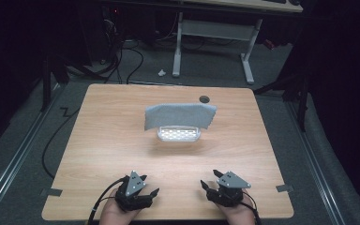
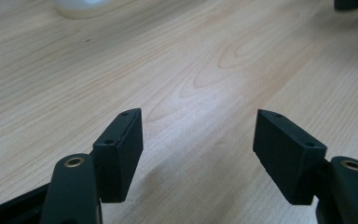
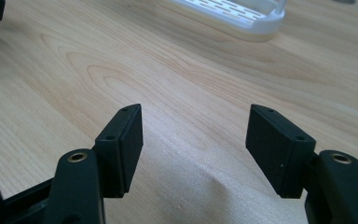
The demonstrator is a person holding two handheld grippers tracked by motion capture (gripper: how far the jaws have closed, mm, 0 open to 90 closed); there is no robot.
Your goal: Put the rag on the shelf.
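Cloth [image 1: 180,115] hides the white tray's [image 1: 179,135] far edge — left tool [image 1: 144,187] and right tool [image 1: 209,180] gape empty.

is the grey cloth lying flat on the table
No, the grey cloth hangs draped over the back of the white rack, standing up off the table.

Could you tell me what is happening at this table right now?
A person holds a gripper in each hand at the near edge of the wooden table. The left gripper and the right gripper are both open and hold nothing. Farther off, mid-table, a grey cloth hangs draped over the back of a white slotted tray, untouched by either gripper.
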